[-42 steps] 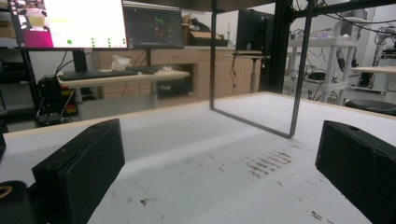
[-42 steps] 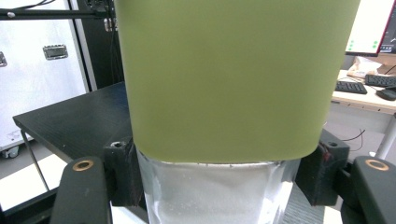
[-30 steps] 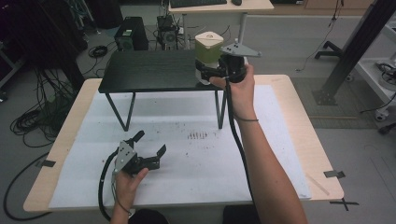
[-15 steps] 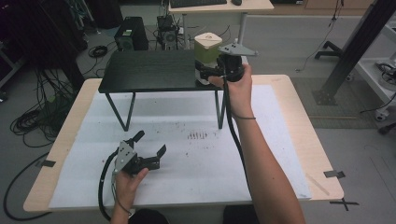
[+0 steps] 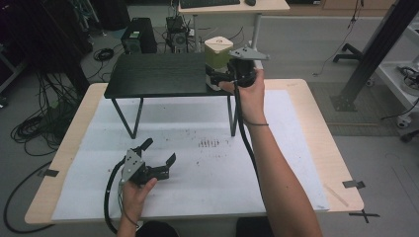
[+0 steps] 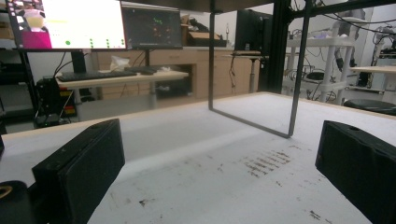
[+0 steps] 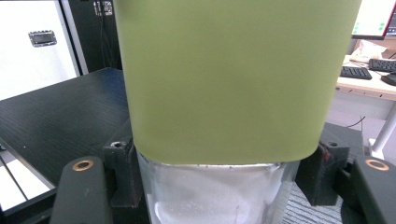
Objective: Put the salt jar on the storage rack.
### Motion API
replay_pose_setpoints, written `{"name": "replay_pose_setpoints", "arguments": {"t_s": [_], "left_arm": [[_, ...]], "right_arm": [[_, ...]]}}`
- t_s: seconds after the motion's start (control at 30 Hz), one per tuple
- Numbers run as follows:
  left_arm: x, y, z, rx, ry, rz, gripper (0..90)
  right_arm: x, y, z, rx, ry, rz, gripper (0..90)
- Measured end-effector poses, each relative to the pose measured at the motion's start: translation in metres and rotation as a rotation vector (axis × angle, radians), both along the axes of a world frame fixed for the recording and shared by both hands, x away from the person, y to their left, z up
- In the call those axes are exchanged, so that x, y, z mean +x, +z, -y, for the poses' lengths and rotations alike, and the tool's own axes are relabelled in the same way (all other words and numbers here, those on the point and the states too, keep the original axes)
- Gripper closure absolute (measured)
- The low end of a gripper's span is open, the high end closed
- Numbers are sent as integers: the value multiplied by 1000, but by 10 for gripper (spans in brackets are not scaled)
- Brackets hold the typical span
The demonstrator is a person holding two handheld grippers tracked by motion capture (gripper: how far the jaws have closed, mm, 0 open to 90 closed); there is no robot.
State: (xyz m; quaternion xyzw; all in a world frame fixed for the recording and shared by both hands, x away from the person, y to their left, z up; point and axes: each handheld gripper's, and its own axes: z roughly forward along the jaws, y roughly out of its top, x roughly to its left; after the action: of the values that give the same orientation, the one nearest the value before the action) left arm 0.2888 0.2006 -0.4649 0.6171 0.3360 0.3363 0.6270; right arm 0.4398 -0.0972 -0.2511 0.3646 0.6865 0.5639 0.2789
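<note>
Right gripper [image 5: 220, 79] fingers clamping container [image 5: 218, 52] at shelf [image 5: 158, 75] edge, left gripper [image 5: 159, 159] fingers wide, empty

Your left hand-held gripper [image 5: 159, 159] rests low at near left, jaws spread wide. Your right arm reaches far, its hand-held gripper [image 5: 221, 78] clamped on a container [image 5: 218, 52].

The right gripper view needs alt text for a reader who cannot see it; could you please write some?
Close-up of a container with an olive-green upper part and a clear base, held between the right tongs, whose black jaws press its clear base from both sides. A black shelf top lies behind at left.
</note>
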Motion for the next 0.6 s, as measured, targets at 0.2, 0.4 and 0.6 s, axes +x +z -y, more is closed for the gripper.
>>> {"name": "replay_pose_setpoints", "arguments": {"t_s": [0.2,0.4,0.6], "left_arm": [[0,0,0,0,0,0,17],[0,0,0,1,0,0,17],[0,0,0,2,0,0,17]], "right_arm": [[0,-2,-1,-5,3,9,308],[0,-3,-1,-5,2,15,307],[-1,-4,0,0,2,26,308]]}}
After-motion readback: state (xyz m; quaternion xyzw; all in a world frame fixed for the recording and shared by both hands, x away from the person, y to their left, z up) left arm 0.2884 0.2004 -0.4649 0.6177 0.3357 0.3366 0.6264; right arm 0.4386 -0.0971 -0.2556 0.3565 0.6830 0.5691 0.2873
